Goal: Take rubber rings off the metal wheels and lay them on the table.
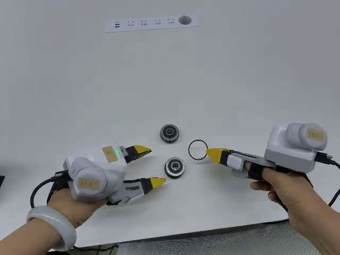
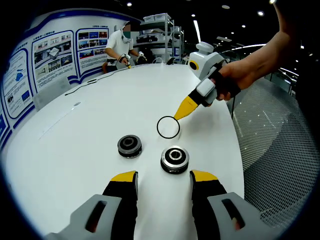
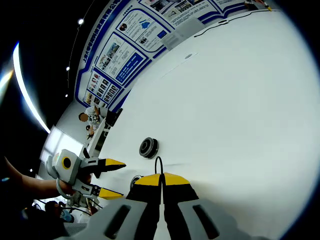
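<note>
Rubber ring (image 1: pixel 197 150) for laying down: right of both wheels, seemingly flat on or just above the white tabletop (image 1: pixel 239 79), pinched at its right edge.

Doing it well, left to right:
- Keep left gripper (image 1: pixel 150 166) back, jaws apart, tips short of the near metal wheel (image 1: pixel 175 167).
- Avoid nudging either wheel. Near one bright at the rim, likely bare; far metal wheel (image 1: pixel 170 133) dark all round, probably with its ring on.
- Lower the ring until fully flat on the tabletop, well apart from the wheels.
- Part the jaws of the right gripper (image 1: pixel 215 154) slowly, then draw straight back to the right, to avoid thin rubber clinging to a pad and springing away.

Pose:
- Left hand (image 1: pixel 69 204) low at the near left, gripper rolled onto its side, yellow tips pointing right toward the near wheel.
- Right hand (image 1: pixel 281 186) at the right, gripper roughly level and pointing left.
- Right jaws pressed together on the ring's edge. In the right gripper view, just a thin black line rising from between the closed tips.
</note>
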Demonstrator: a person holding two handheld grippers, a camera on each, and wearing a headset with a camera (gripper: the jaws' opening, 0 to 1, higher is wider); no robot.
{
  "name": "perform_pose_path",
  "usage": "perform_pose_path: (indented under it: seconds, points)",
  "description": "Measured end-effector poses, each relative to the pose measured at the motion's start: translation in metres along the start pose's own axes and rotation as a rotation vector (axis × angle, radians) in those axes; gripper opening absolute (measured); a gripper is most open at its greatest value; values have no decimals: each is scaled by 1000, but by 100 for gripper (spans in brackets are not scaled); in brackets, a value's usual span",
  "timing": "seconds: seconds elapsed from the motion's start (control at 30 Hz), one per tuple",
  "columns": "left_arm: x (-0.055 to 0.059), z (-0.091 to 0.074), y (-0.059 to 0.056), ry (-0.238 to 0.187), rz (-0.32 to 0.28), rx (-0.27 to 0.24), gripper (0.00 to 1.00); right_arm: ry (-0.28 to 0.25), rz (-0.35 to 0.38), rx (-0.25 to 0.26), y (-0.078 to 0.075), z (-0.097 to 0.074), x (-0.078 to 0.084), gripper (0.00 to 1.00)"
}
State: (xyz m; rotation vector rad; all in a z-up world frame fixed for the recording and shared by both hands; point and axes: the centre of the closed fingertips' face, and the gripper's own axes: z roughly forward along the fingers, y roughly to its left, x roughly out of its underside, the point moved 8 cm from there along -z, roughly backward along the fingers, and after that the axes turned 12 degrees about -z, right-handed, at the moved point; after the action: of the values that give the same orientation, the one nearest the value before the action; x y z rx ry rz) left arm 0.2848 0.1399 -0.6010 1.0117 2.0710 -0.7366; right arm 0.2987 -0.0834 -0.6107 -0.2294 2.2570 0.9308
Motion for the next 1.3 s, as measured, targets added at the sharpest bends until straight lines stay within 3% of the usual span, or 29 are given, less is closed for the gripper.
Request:
perform_pose_path:
  seconds: [0.27, 0.53, 0.9, 1.13, 1.3]
  points:
    - [0, -1, 1, 0, -9, -4, 43, 21, -2, 74, -10, 0, 4, 2]
    - [1, -1, 1, -2, -14, -3, 43, 44, -64, 93, -11, 2, 5, 4]
    - [0, 0, 0, -5, -14, 5, 41, 50, -157, 99, -8, 2, 1, 20]
    - [-5, 3, -4, -12, -13, 16, 36, 41, -186, 97, -5, 1, 0, 22]
    - [-10, 5, -6, -19, -4, 27, 33, 33, -178, 59, 5, 3, -2, 21]
